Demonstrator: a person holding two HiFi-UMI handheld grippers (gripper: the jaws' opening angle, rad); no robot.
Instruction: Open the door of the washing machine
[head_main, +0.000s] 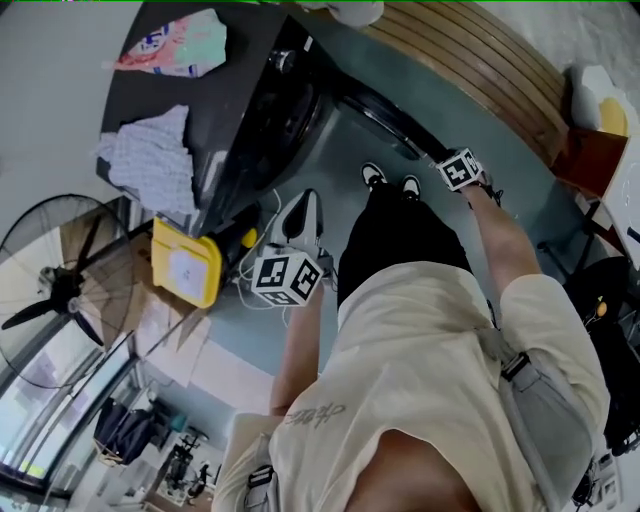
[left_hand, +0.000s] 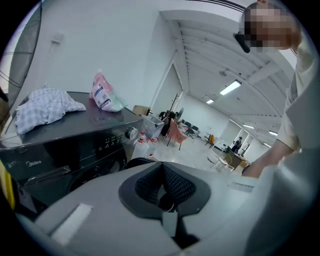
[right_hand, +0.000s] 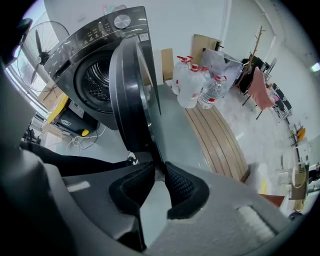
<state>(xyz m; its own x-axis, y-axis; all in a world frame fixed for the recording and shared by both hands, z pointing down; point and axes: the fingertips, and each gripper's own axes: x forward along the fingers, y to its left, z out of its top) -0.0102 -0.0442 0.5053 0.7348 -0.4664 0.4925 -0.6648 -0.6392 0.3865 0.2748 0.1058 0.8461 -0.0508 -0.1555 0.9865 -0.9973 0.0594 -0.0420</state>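
**Step in hand:** swinging the door (right_hand: 127, 95) of the washing machine (right_hand: 82, 47) outward. Judged nearly complete, with the door already standing well off the front and the drum opening (right_hand: 97, 80) exposed.

**Location:** machine on the floor (right_hand: 175, 125), at the edge along the wall, with a cloth (left_hand: 42, 107) and a pink packet (left_hand: 102, 95) lying on its top. Door seen edge-on in the right gripper view.

**Right gripper** (right_hand: 159, 172): jaws clamped on the outer rim of the door, one pad on either side of the edge.

**Left gripper** (left_hand: 162, 187): jaws together, nothing between them, apart from the machine front.

**Procedure:**
- Grip the rim squarely and avoid twisting across the thin edge.
- Follow the arc about the hinge rather than pulling straight, to prevent the rim from sliding out of the pads.
- Stop short of the hinge limit. Do not force.
- Release only with the door at rest.
- Hold the left gripper clear of the swing path.

**Not resolved:**
- Hinge hidden behind the door in the right gripper view.
- Depth of pad contact on the rim hard to judge.
- Right jaw tips not visible in the head view, masked by the marker cube and forearm.
- Lower machine front cut off in the left gripper view.
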